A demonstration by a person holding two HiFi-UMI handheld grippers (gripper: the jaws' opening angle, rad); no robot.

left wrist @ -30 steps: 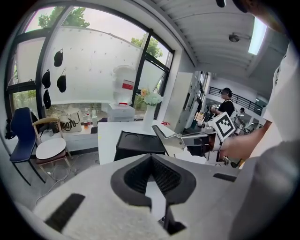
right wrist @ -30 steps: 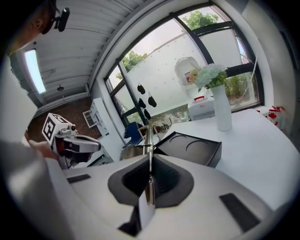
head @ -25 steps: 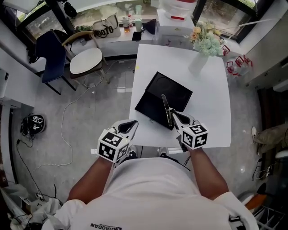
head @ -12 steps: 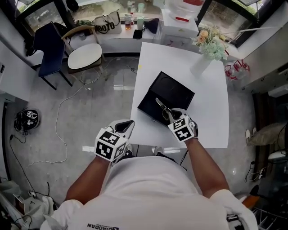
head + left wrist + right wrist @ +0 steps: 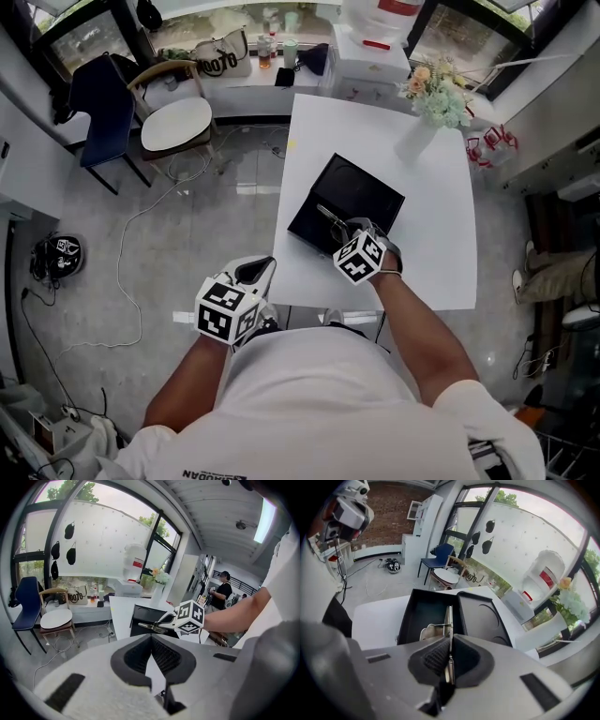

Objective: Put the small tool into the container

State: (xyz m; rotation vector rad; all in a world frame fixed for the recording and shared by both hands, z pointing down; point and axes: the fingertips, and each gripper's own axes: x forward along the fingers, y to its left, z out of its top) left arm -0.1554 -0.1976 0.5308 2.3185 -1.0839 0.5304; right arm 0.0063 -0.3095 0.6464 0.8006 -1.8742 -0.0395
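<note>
Delivery is happening: the right gripper (image 5: 343,228) is clamping the small tool (image 5: 329,215) over the container (image 5: 366,192) on the worktop (image 5: 433,234). The left gripper (image 5: 266,266) is idling closed, empty. Lowering, then releasing, is likely coming next.

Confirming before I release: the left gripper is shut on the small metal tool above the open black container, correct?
Not quite. It is the right gripper, not the left, that is shut on the small metal tool above the open black container. The left gripper holds nothing. The right gripper view shows the tool clamped between its jaws.
</note>
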